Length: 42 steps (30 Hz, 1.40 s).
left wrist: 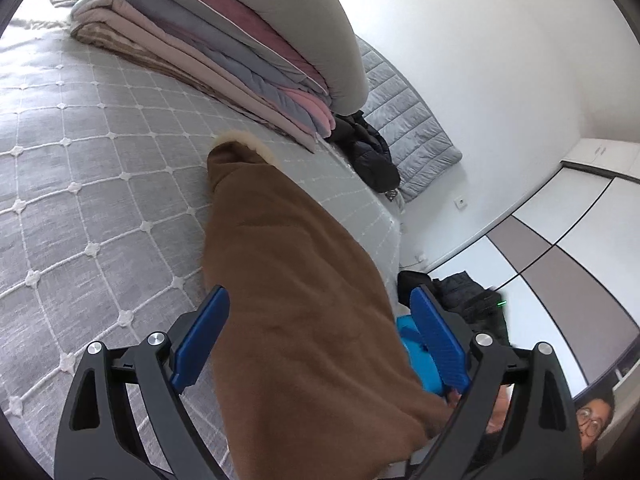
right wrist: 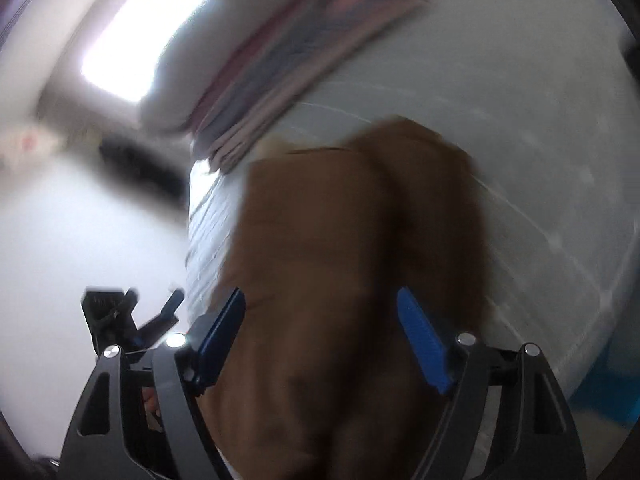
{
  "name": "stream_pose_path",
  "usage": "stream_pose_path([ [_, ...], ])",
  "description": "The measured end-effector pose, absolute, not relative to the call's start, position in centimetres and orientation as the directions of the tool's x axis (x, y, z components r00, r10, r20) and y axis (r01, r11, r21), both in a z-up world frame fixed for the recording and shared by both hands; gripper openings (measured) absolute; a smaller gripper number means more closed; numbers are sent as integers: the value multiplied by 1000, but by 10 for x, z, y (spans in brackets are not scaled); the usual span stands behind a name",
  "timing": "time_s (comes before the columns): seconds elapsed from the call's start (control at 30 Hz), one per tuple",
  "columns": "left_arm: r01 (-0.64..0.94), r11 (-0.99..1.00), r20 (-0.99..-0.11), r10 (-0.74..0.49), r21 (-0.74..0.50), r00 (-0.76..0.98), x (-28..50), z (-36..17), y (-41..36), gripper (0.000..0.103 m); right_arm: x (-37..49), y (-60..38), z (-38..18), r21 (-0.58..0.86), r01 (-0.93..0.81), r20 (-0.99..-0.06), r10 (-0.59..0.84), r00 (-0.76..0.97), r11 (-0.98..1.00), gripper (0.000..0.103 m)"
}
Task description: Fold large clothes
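Note:
A large brown coat (left wrist: pixel 292 280) with a pale fur trim lies stretched along the grey quilted bed (left wrist: pixel 100 168). It runs between the blue pads of my left gripper (left wrist: pixel 320 304), whose jaws stand wide apart around the cloth. In the blurred right wrist view the same brown coat (right wrist: pixel 340 260) fills the middle and passes between the spread fingers of my right gripper (right wrist: pixel 320 304). The left gripper (right wrist: pixel 132 316) shows at the lower left there.
A tall stack of folded quilts and blankets (left wrist: pixel 240 36) sits at the bed's far side. A dark jacket (left wrist: pixel 368 152) lies at the bed's edge. Something bright blue (left wrist: pixel 416 356) sits below. A wardrobe (left wrist: pixel 560 256) stands at right. A person's face (left wrist: pixel 592 424) shows at the lower right.

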<state>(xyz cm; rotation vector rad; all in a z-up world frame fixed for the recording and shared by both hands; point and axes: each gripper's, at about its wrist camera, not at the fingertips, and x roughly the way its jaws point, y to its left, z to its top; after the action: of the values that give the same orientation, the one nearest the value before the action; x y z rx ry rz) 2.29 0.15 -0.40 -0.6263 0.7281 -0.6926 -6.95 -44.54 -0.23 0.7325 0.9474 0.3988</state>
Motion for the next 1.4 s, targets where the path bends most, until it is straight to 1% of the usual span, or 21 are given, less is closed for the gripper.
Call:
stream_pose_path([
  [0.07,338,617,-381,-742,-711,552,22,-5,1,88,-64,-457,-20,771,18,-551,652,521,637,76],
  [0.13,333,620,-387,-739,-710,551,23,-6,0,88,-55,-460,-32,830,-16,-474,720,506,558,76],
  [0.23,324,626,-395,-734,-709,553,25,-8,0,88,-40,-452,-32,844,-72,-434,755,492,532,77],
  [0.37,320,629,-400,-731,-708,552,29,-10,-2,88,-34,-451,-17,797,-100,-453,699,553,595,77],
  [0.43,319,622,-399,-737,-715,546,30,-11,-3,88,-37,-449,-11,804,-133,-420,712,562,579,77],
  [0.53,325,611,-394,-749,-722,532,31,-11,-6,88,-28,-438,-23,819,-136,-446,768,460,557,77],
  [0.63,334,609,-397,-755,-719,522,30,-11,-11,88,-15,-421,-42,839,-124,-461,814,353,529,81],
  [0.67,337,612,-400,-755,-716,520,30,-12,-13,88,-11,-413,-44,854,-128,-441,833,334,504,86],
  [0.7,338,615,-404,-754,-712,518,30,-12,-14,88,-7,-411,-47,866,-136,-419,846,330,481,86],
  [0.8,332,625,-416,-746,-706,519,32,-14,-15,88,7,-409,-37,914,-200,-268,896,353,352,87],
  [0.83,329,627,-418,-744,-707,521,33,-15,-14,88,10,-409,-34,917,-217,-244,899,363,336,88],
  [0.9,320,628,-419,-741,-709,525,34,-16,-12,88,16,-405,-34,891,-215,-301,875,379,400,90],
  [1.0,313,630,-423,-738,-710,526,35,-16,-11,88,22,-384,-47,826,-197,-465,835,294,529,90],
  [1.03,313,632,-425,-737,-709,527,35,-16,-11,88,20,-380,-46,806,-218,-487,825,286,551,89],
  [1.07,313,634,-426,-736,-708,527,35,-17,-11,88,17,-377,-43,782,-241,-507,811,293,575,64],
  [1.1,313,636,-428,-735,-706,526,35,-17,-12,88,13,-375,-42,767,-245,-519,798,308,593,35],
  [1.13,314,638,-431,-734,-703,525,35,-17,-13,88,11,-377,-46,768,-211,-527,784,328,604,15],
  [1.17,316,641,-434,-732,-699,525,36,-18,-14,88,8,-376,-50,790,-193,-500,794,345,582,15],
  [1.23,314,656,-447,-722,-687,528,37,-20,-15,89,-3,-374,-46,763,-198,-522,767,373,616,14],
  [1.33,299,659,-451,-715,-690,535,39,-24,-13,89,-36,-381,-18,805,-232,-419,800,429,545,13],
  [1.4,294,650,-441,-718,-700,538,39,-24,-11,89,-58,-399,2,801,-263,-376,793,479,538,13],
])
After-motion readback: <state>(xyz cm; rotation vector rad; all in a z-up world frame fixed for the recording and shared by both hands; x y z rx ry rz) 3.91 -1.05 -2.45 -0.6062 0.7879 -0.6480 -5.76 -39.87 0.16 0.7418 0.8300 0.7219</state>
